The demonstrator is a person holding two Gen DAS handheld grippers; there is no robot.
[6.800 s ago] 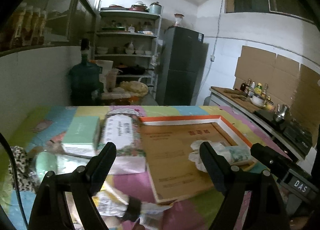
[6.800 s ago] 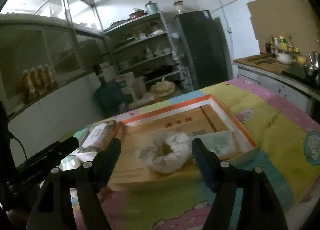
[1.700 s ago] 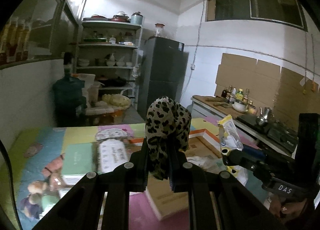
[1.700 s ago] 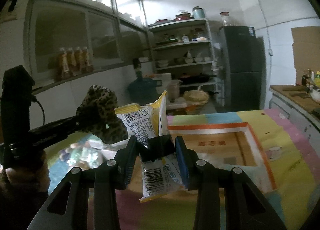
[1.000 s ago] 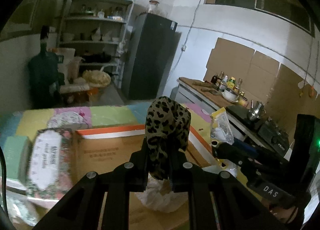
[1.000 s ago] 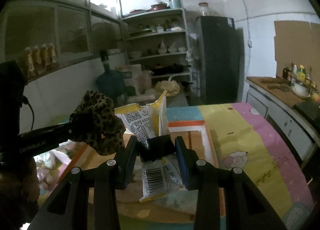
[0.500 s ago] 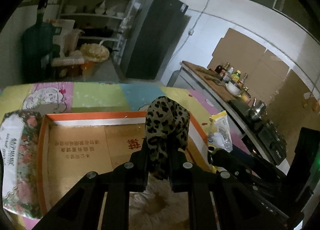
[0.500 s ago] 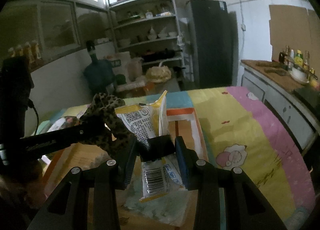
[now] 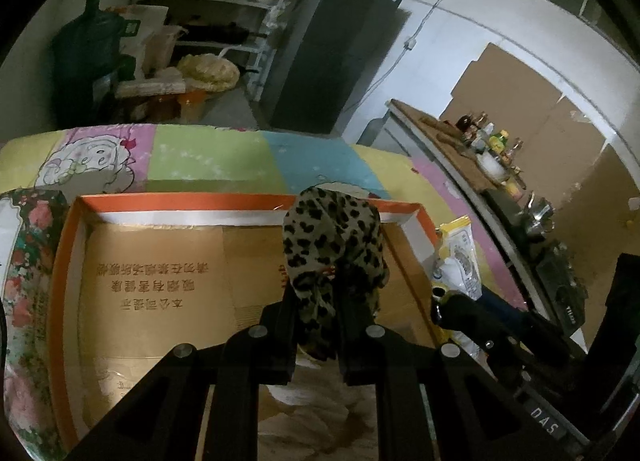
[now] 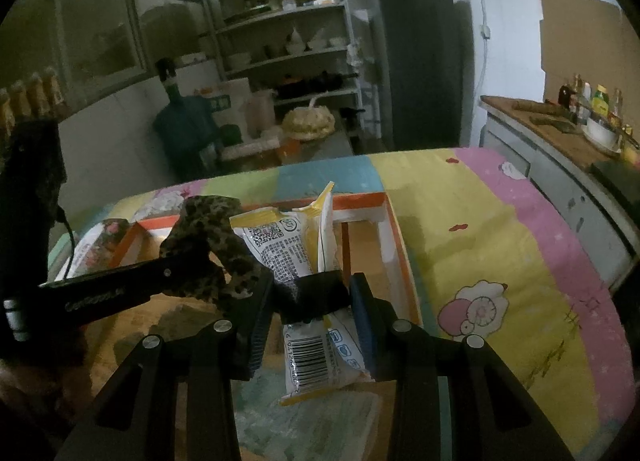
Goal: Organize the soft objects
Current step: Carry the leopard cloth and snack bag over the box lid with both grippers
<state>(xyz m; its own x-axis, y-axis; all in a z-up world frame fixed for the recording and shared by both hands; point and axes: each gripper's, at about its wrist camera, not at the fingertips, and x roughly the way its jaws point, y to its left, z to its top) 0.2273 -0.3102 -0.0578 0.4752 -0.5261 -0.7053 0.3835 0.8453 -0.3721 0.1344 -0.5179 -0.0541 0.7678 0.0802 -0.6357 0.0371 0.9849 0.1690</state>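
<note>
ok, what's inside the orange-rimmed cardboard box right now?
Orange-rimmed cardboard box: printed brown floor, a crumpled white cloth near the front, a pale green packet. The two held items and both grippers cover the rest.

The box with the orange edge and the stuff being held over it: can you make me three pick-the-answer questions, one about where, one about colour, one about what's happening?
1. Where is the leopard-print cloth?
A. On a shelf
B. Between the left gripper's fingers
C. On the floor

2. What colour is the rim of the cardboard box?
A. Orange
B. Blue
C. Black

3. What is the right gripper doing?
A. Hanging open with nothing in it
B. Resting flat on the tablecloth
C. Gripping a yellow and white snack packet

Answers: 1 B, the spotted cloth sticks up from the shut fingers. 2 A, an orange band runs round the top. 3 C, the packet is pinched between the fingers.
</note>
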